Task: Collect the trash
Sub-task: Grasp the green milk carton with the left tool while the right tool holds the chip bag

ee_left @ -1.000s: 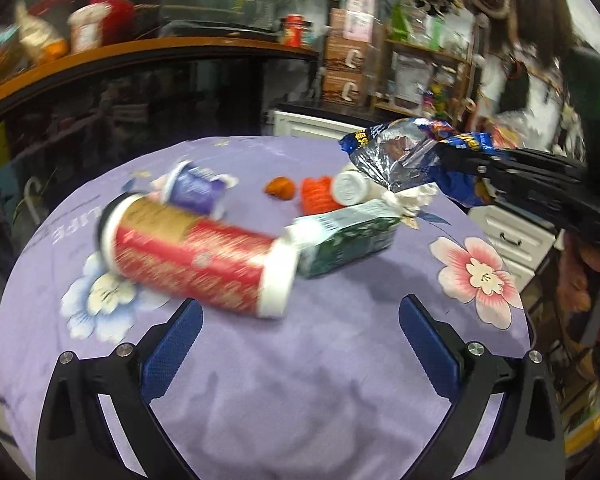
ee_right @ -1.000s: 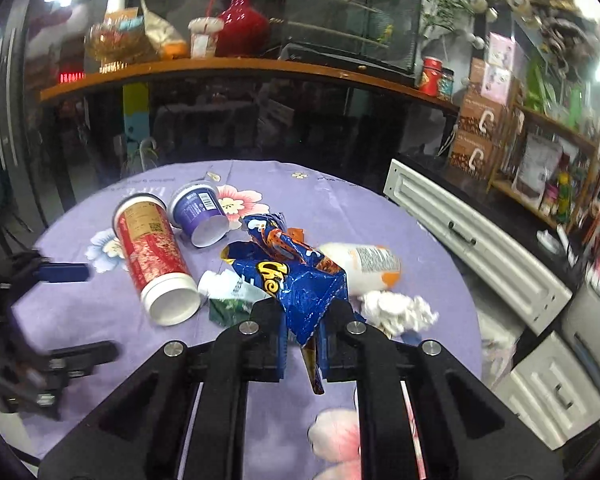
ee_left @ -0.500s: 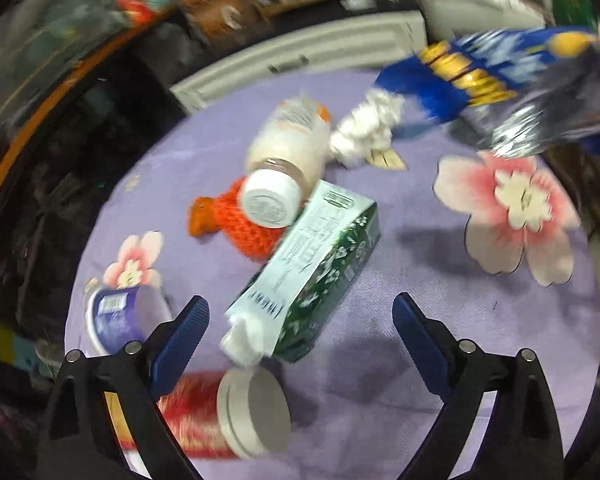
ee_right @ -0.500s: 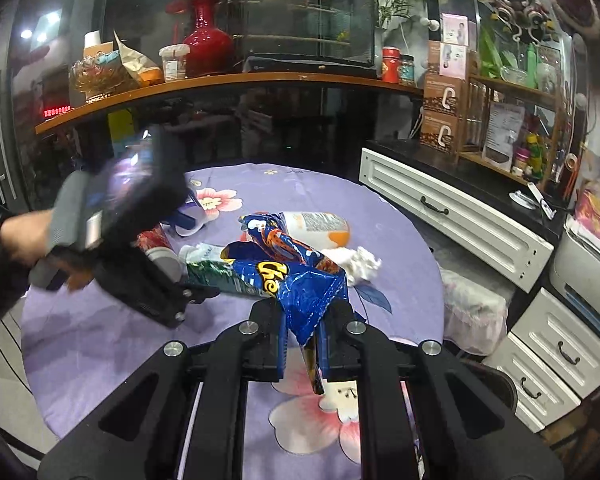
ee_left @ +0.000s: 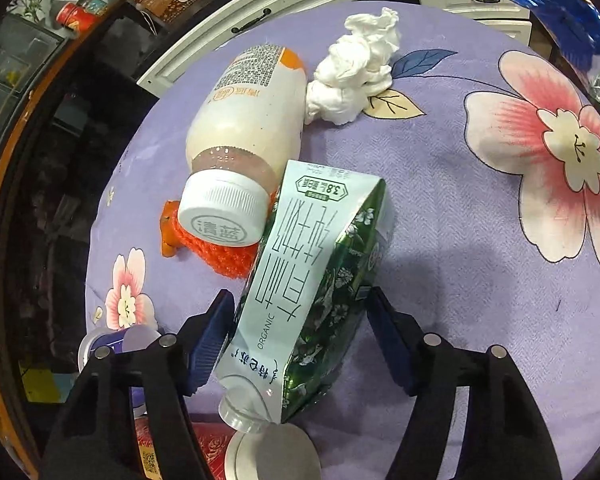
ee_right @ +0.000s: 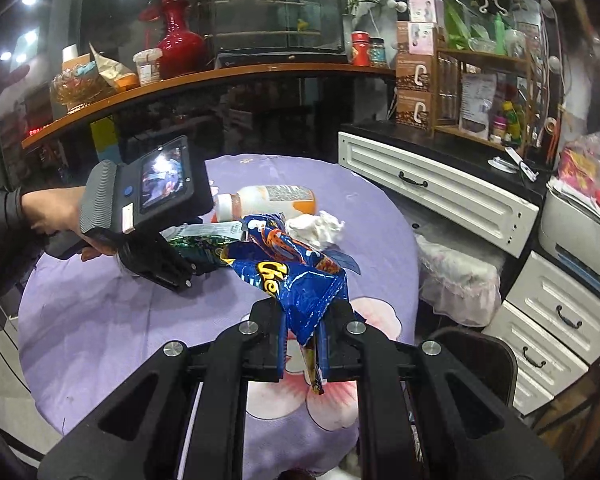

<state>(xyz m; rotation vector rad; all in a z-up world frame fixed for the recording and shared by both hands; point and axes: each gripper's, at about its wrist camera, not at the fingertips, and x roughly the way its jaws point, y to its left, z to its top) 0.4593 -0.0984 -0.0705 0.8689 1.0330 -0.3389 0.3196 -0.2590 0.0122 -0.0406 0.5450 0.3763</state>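
my left gripper (ee_left: 300, 332) straddles the green milk carton (ee_left: 312, 292) lying on the purple tablecloth (ee_left: 460, 240), jaws spread wide, blue pads (ee_left: 212, 336) just beside its sides (contact i cannot tell). the carton leans against a white bottle (ee_left: 244, 120), with crumpled tissue (ee_left: 356, 68) beyond. my right gripper (ee_right: 302, 344) is clamped on the blue chip bag (ee_right: 296, 276), held above the table.

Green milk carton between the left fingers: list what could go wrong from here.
1. The green and white milk carton leans against the white-capped plastic bottle; lifting it may send the bottle rolling toward the edge of the purple flowered tablecloth.
2. The left hand-held gripper is open around the carton's glossy sides, so it may slip.
3. The right hand-held gripper pinches only a corner of the blue foil chip bag.
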